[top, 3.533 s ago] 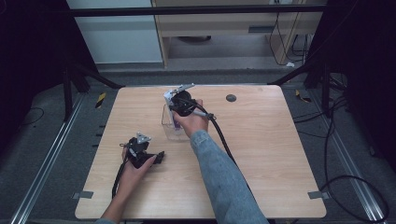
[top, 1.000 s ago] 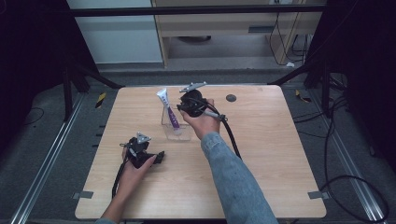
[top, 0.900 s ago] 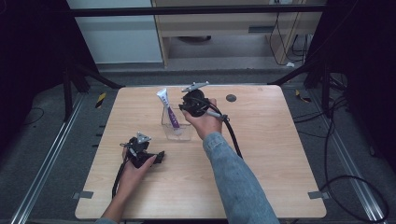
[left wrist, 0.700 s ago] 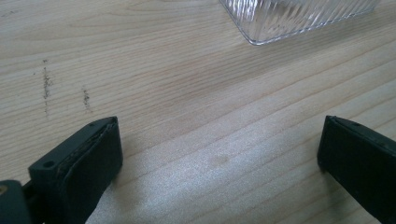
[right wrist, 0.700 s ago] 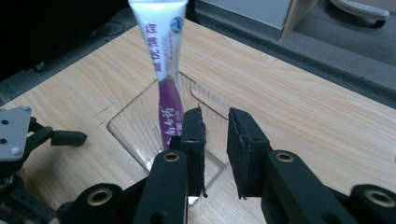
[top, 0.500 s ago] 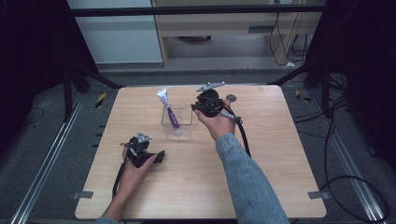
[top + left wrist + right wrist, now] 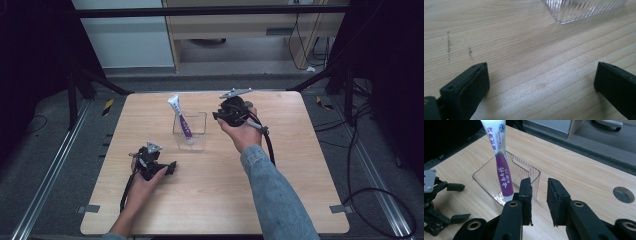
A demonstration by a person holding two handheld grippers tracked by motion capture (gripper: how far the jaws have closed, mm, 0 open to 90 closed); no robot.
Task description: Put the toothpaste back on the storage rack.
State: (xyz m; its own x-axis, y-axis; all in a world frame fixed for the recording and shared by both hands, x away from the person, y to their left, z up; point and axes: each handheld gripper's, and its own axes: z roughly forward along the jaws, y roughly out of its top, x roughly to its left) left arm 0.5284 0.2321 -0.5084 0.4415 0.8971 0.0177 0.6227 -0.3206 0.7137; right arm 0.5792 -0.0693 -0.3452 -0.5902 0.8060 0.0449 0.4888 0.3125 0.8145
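Toothpaste tube (image 7: 180,119) stands tilted in clear box (image 7: 190,131), mid tabletop (image 7: 300,165). My right tool (image 7: 223,111), just right of box, has just been opening w/ nothing between. Left tool (image 7: 162,167) rests released, near-left. I'd back off slowly, avoid clipping box.

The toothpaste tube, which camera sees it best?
The right gripper view: the toothpaste tube is close, leaning in the clear box, its purple lettering sharp. The high view shows the tube small and far off. The left gripper view catches just a corner of the box.
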